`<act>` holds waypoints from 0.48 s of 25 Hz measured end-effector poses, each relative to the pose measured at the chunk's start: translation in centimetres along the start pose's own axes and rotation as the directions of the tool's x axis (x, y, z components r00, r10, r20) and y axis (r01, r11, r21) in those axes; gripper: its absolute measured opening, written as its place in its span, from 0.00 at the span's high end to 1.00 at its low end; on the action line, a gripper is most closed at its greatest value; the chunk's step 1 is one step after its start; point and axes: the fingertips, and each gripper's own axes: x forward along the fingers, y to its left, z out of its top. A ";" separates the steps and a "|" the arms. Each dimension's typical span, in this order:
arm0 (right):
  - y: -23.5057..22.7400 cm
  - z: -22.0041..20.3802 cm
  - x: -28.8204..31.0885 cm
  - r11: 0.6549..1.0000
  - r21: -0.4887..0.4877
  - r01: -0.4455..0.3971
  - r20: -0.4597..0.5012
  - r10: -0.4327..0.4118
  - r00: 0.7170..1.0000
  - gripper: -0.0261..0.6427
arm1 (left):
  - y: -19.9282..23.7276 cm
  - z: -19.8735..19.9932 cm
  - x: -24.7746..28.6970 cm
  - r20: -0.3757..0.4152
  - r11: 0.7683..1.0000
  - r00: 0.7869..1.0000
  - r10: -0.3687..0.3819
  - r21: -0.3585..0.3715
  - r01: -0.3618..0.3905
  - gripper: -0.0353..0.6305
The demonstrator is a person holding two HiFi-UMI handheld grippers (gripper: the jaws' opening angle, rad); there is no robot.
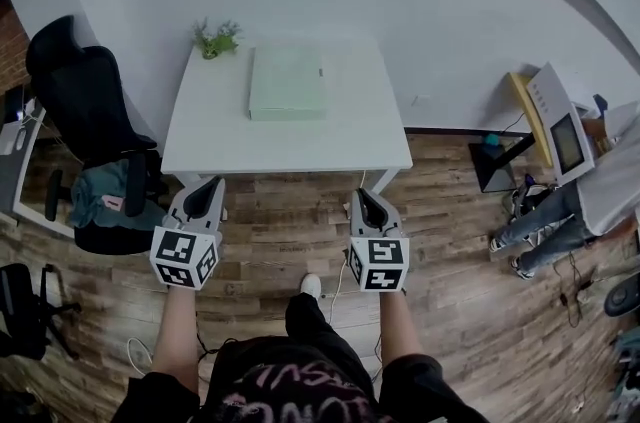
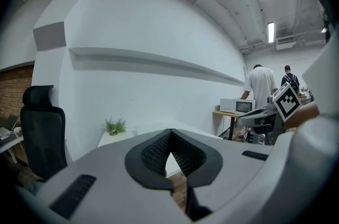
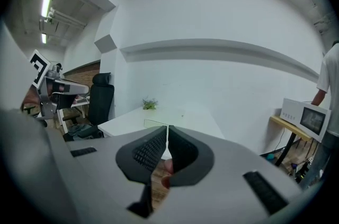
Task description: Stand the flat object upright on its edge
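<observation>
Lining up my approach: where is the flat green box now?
In the head view the box lies flat on the white table, near its far edge, right of the plant.

my left claw [image 2: 169, 134]: matt grey plastic, ribbed black pads [image 2: 153, 153]. table [image 1: 200, 136]: smooth matt white. flat slab [image 1: 287, 83] on table: matt, smooth. floor [image 1: 280, 231] under table: wood-grain planks.

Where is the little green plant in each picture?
Head view: the plant is up and left of the middle, on the table's far left corner.
Left gripper view: the plant is low and left of the middle, just above the gripper's body.
Right gripper view: the plant is just left of the middle, at the table's far end.
Shared landmark: the white table it stands on.
</observation>
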 end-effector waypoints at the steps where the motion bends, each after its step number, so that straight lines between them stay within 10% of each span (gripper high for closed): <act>1: -0.8 0.0 1.0 1.000 0.002 -0.002 -0.006 0.002 1.000 0.92 | 0.1 0.1 1.1 -0.007 1.000 1.000 0.005 -0.001 -0.005 0.92; 12: -6.7 2.3 11.6 0.997 -0.004 -0.083 -0.014 0.083 0.996 0.92 | 1.5 2.3 11.4 -0.033 0.996 0.996 0.086 0.010 -0.086 0.92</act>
